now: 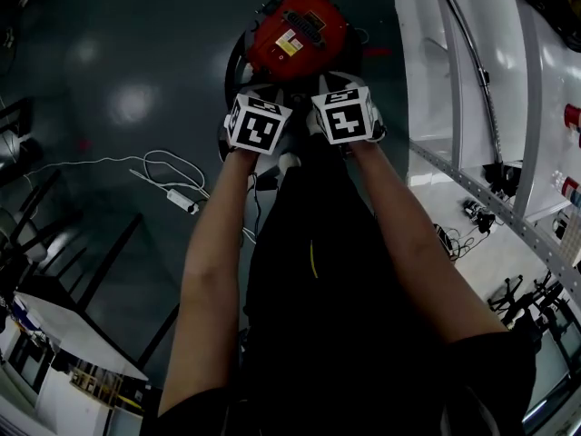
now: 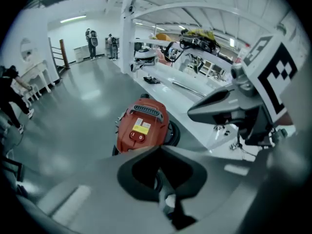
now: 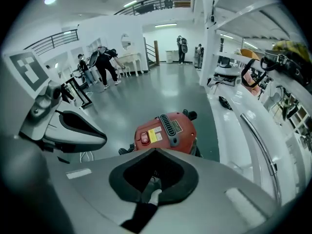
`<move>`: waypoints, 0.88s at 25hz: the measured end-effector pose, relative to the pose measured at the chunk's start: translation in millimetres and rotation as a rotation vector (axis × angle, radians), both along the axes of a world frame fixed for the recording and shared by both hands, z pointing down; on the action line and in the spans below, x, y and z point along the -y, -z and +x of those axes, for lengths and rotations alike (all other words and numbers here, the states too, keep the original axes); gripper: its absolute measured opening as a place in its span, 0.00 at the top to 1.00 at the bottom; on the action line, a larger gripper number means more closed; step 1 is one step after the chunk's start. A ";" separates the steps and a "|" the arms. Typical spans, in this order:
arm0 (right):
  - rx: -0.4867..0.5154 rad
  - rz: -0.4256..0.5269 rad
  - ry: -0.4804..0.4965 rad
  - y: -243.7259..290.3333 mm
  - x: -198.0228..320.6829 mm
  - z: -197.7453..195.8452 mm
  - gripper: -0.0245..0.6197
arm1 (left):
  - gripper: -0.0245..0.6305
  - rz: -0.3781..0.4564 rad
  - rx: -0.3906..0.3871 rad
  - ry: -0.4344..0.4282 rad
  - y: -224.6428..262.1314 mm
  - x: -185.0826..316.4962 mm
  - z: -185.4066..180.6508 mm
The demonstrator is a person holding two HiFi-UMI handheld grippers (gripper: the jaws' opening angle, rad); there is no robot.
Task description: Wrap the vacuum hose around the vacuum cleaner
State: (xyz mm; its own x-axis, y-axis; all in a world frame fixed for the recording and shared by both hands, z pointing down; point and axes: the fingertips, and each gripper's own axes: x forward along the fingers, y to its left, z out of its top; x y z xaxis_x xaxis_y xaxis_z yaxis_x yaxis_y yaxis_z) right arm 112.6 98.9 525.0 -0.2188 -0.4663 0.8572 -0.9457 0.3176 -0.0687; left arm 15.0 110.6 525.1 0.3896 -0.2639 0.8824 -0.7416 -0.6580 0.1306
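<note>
Cable (image 1: 168, 166), white and looped, lies on the dark floor (image 1: 109, 53) at the left of the head view. Right of it, near the upper middle, the left gripper (image 1: 259, 123) and the right gripper (image 1: 345, 114) are held side by side, almost touching, on outstretched bare arms.

Just beyond them, at the top centre, the red vacuum cleaner (image 1: 300, 30) stands on the floor, with a black hose (image 1: 234, 62) curving along its left side.

In the left gripper view the left gripper (image 2: 161, 149) has its jaws closed together with nothing between them. The vacuum cleaner (image 2: 141, 128) sits just above and slightly left of the tips, apart from them.

In the right gripper view the right gripper (image 3: 156, 151) likewise has its jaws pressed together and empty, and the vacuum cleaner (image 3: 165, 133) shows directly above the tips, not touched.

At the right edge of the head view runs a white counter (image 1: 427, 62) carrying a long metal tube (image 1: 467, 53).
</note>
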 end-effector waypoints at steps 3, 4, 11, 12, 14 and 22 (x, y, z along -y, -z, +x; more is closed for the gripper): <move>0.022 0.049 -0.048 14.3 1.8 -1.3 0.97 | 0.95 0.021 -0.060 0.110 12.2 4.8 0.2; 0.030 0.069 -0.063 18.4 2.7 -1.9 0.97 | 0.95 0.031 -0.080 0.143 15.9 6.2 0.0; 0.053 0.175 -0.114 39.6 4.7 -4.8 0.97 | 0.95 0.117 -0.152 0.257 32.3 11.4 -2.2; 0.055 0.186 -0.117 42.1 5.2 -5.2 0.97 | 0.95 0.128 -0.162 0.265 35.2 11.8 -2.2; 0.064 0.205 -0.118 45.7 5.5 -7.6 0.97 | 0.95 0.163 -0.194 0.258 41.8 13.1 0.1; 0.063 0.234 -0.113 50.7 -1.9 -15.2 0.97 | 0.95 0.209 -0.272 0.245 52.9 11.6 8.4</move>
State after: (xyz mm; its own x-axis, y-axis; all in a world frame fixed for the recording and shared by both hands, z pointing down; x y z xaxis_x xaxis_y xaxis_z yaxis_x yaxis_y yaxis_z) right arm 97.4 100.8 474.3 -0.2037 -0.6744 0.7097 -0.9722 0.2246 -0.0657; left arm 23.4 99.0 472.2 0.5047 -0.5400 0.6735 -0.8362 -0.4998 0.2259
